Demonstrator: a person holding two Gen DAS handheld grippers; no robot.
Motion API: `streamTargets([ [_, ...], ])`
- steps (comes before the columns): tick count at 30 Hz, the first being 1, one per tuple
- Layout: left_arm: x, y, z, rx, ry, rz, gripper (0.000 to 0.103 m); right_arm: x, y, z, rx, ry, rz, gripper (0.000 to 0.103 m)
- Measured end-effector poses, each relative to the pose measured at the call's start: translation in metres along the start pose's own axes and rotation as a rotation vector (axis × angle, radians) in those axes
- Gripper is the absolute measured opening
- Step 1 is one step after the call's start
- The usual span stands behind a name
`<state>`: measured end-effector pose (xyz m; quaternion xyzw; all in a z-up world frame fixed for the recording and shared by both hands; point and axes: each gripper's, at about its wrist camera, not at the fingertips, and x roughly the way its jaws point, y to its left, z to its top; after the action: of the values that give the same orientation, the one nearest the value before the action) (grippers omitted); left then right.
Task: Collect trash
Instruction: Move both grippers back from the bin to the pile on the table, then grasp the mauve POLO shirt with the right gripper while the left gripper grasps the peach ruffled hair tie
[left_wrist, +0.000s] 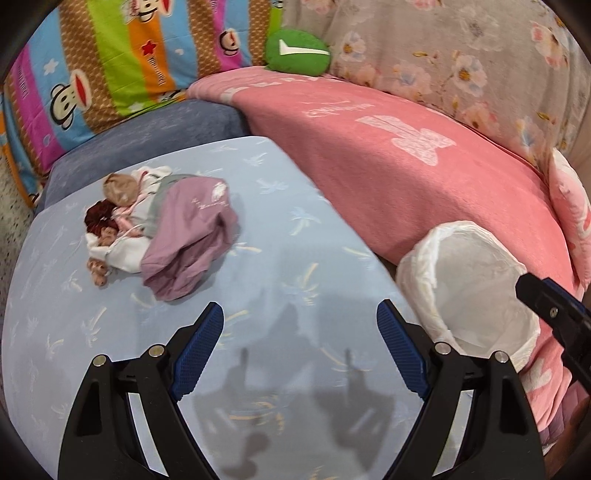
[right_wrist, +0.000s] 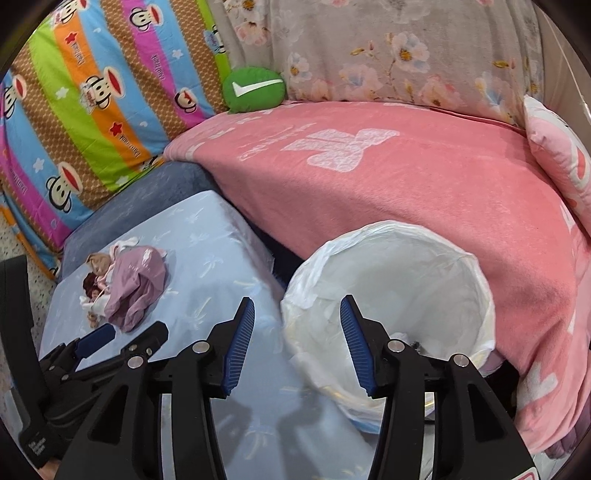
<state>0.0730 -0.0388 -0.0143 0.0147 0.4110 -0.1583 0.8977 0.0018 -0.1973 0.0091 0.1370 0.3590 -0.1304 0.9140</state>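
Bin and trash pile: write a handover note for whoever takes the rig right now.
Left tool: open, empty, over the blue sheet.
Right tool: open, empty, above the near rim of the lined bin.
Trash pile: crumpled purple and white scraps, on the sheet ahead of the left tool, untouched.
Done: something small lies in the bin; what it is I cannot tell.
Left: grasp the pile and drop it in the bin.

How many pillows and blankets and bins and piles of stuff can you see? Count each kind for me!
Cushions: 3, the striped monkey cushion, the green round cushion, the pink cushion
Blankets: 2, the pink blanket, the floral blanket
Lined bins: 1, the white-lined bin
Heaps: 1, the heap of cloth and scraps
Total: 7
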Motion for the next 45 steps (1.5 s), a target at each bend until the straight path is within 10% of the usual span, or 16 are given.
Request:
streamTargets([
  [33,0.003,0.195,0.009,-0.250,-0.029,0.181,0.081,0.080,0.185,-0.003,-0.187,0.082,0.223,0.060],
  [45,0.024,0.229,0.024,-0.288,-0.017,0.134,0.081,0.128,0.233,0.000,-0.188,0.123,0.229,0.061],
])
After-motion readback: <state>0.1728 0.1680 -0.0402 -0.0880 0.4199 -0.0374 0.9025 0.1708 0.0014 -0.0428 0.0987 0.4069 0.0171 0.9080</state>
